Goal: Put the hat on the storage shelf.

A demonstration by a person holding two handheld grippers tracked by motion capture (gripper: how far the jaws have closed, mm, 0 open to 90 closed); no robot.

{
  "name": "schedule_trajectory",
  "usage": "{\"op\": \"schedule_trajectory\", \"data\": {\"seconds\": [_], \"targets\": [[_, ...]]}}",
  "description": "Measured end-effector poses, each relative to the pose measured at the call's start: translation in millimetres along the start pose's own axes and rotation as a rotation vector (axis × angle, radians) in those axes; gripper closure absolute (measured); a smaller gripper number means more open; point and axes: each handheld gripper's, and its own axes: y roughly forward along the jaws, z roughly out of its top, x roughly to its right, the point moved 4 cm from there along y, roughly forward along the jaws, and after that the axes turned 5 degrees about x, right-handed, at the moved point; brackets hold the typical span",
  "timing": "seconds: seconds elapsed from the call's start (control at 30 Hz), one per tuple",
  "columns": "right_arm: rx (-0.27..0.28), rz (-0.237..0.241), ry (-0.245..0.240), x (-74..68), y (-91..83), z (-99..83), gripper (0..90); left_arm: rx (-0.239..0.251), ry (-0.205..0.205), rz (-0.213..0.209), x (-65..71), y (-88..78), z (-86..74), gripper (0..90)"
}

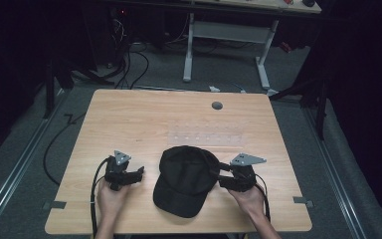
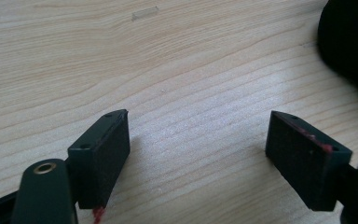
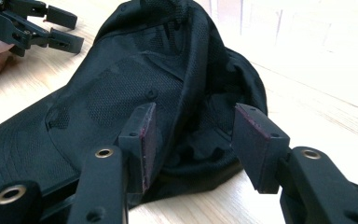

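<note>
Fingers of the right gripper [image 3: 193,144] are standing wide apart, straddling the back edge of the black baseball cap [image 3: 135,98] without pinching it; fabric is sitting between them, mesh crown bulging just beyond the tips. Fingers of the left gripper [image 2: 198,158] are also spread wide, holding nothing, bare wooden surface [image 2: 168,70] lying between them, and the cap's dark edge showing off to their far right. From the high view, the cap [image 1: 186,179] is lying crown-up between both grippers [image 1: 124,173] [image 1: 229,175], brim toward the person. Judging by this, no grasp is made yet; closing on the fabric and whatever handling follows are remaining.
</note>
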Motion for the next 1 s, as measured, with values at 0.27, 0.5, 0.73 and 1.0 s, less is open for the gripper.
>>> {"op": "schedule_trajectory", "data": {"seconds": [0.27,0.5,0.73,1.0], "targets": [[-0.029,-0.005,0.009,-1.6,12.8,3.2,57.5,0.000,0.000,0.000,0.0,0.0,0.0,22.2],[-0.046,-0.002,0.007,-4.2,20.9,5.5,57.5,0.000,0.000,0.000,0.0,0.0,0.0,22.2],[-0.063,-0.013,0.017,-2.4,29.2,3.7,63.2,0.000,0.002,0.001,0.1,0.0,-0.2,21.9],[-0.086,-0.005,0.002,-2.1,34.6,-0.2,67.2,-0.001,0.005,0.001,0.3,0.0,-0.4,21.7]]}}
